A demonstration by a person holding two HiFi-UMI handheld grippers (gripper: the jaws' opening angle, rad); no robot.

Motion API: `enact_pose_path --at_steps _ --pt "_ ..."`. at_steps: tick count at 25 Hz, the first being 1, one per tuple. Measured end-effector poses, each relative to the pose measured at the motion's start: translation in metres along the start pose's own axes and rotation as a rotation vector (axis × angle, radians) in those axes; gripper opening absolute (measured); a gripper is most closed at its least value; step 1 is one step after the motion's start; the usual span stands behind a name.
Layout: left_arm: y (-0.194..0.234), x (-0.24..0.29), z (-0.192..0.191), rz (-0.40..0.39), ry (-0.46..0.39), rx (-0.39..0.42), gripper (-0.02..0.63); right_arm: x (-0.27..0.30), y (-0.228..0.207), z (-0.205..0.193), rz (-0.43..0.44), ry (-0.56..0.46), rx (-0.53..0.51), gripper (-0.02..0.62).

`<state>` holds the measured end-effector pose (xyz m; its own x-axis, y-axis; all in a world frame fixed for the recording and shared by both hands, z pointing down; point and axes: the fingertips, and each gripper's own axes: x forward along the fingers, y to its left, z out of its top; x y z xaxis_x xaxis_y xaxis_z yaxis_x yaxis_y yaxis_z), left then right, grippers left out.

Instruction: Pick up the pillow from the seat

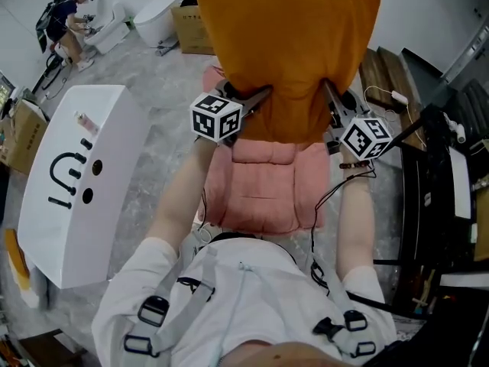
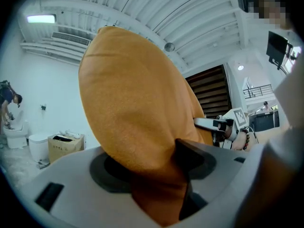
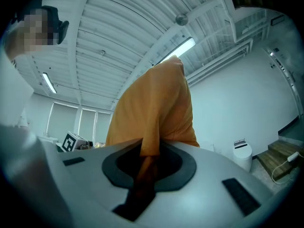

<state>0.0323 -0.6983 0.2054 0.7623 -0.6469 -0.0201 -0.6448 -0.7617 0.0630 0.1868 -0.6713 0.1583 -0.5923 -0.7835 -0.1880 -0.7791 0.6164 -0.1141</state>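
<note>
An orange pillow (image 1: 286, 44) hangs upright in the air above the pink padded seat (image 1: 263, 186), clear of it. My left gripper (image 1: 260, 98) is shut on the pillow's lower left corner, where a thick fold of orange cloth (image 2: 156, 184) fills the jaws. My right gripper (image 1: 330, 94) is shut on the lower right edge, with a thin pinch of the pillow (image 3: 147, 146) between its jaws. In the left gripper view the pillow (image 2: 137, 108) covers most of the picture, and the right gripper (image 2: 218, 125) shows past it.
A white bathtub-like unit (image 1: 72, 174) stands at the left. Black shelving with cables (image 1: 443, 174) lines the right. A cardboard box (image 1: 191, 25) and white toilets (image 1: 153, 14) are at the back, where a person (image 1: 65, 21) bends over.
</note>
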Motion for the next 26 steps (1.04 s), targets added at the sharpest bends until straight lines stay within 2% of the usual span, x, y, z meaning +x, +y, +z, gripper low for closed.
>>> enact_pose_path --at_steps 7,26 --pt "0.003 -0.003 0.019 -0.004 -0.013 0.035 0.293 0.005 0.005 0.013 0.003 -0.031 -0.003 0.061" --pt "-0.002 -0.008 0.035 -0.006 -0.046 0.058 0.295 0.003 0.013 0.030 0.009 -0.060 -0.034 0.061"
